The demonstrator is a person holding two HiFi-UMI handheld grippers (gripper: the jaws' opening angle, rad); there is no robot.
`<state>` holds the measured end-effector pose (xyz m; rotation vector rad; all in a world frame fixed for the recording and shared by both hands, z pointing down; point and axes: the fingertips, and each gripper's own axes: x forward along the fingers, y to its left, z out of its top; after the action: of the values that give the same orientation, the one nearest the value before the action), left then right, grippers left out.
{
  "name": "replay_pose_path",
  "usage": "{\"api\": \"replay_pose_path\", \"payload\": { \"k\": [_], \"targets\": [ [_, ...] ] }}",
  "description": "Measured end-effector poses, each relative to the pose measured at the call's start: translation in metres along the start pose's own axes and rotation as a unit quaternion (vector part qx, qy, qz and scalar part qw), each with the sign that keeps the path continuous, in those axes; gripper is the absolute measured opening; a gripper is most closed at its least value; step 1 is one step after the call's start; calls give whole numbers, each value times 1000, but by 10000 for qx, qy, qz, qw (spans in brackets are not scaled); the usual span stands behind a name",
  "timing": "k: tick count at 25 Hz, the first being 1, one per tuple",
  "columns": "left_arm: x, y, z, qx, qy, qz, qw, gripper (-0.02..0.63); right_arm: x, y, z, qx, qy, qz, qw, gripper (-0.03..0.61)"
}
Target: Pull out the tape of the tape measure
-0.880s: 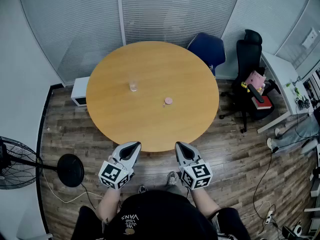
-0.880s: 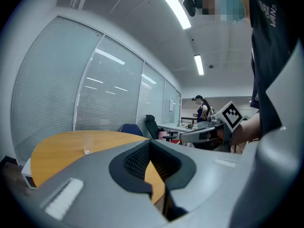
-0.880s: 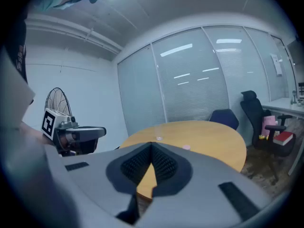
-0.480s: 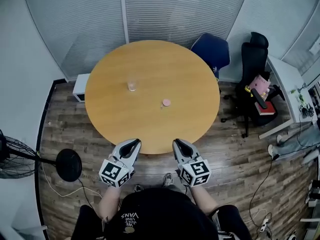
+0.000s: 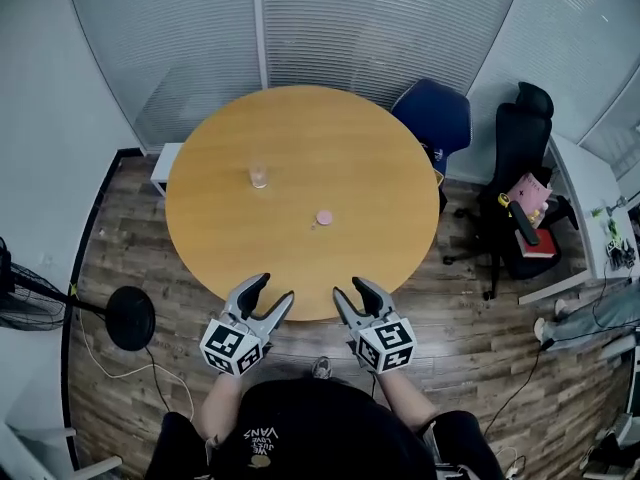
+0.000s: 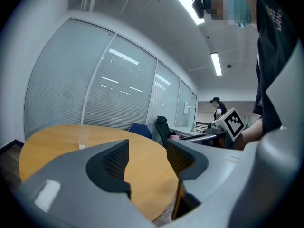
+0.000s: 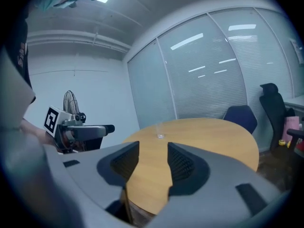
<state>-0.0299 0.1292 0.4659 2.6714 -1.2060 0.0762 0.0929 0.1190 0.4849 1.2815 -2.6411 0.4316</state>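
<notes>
Both my tongs hang at the near edge of the round table (image 5: 215, 238), jaws parted and nothing between them. The left gripper (image 5: 273, 290) stands wide open, the right gripper (image 5: 352, 289) a little less so. The tape measure (image 5: 324, 217) (the small pink round thing, as I take it; it is too small to be sure) lies out on the wood, well apart from both. It sits ahead of me, a shade to the right of the gap between the two, so the right gripper is nearer, though not by much. It looks round from here, and I cannot tell which way its tab points. A clear glass (image 5: 259, 176) stands further off to the left, off the straight line of reach.
</notes>
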Motion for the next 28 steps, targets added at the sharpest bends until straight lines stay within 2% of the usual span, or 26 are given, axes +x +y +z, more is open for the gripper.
{"api": "replay_pose_path", "payload": {
  "k": [10, 16, 28],
  "targets": [
    [22, 25, -21, -196, 381, 253, 9988, 244, 29, -27, -15, 14, 362, 125, 9993, 161],
    [51, 52, -24, -216, 545, -63, 9983, 244, 57, -45, -15, -39, 530, -118, 9985, 161],
    [99, 112, -33, -193, 972, -862, 9913, 244, 114, -72, -21, 239, 775, -899, 9926, 161]
  ]
}}
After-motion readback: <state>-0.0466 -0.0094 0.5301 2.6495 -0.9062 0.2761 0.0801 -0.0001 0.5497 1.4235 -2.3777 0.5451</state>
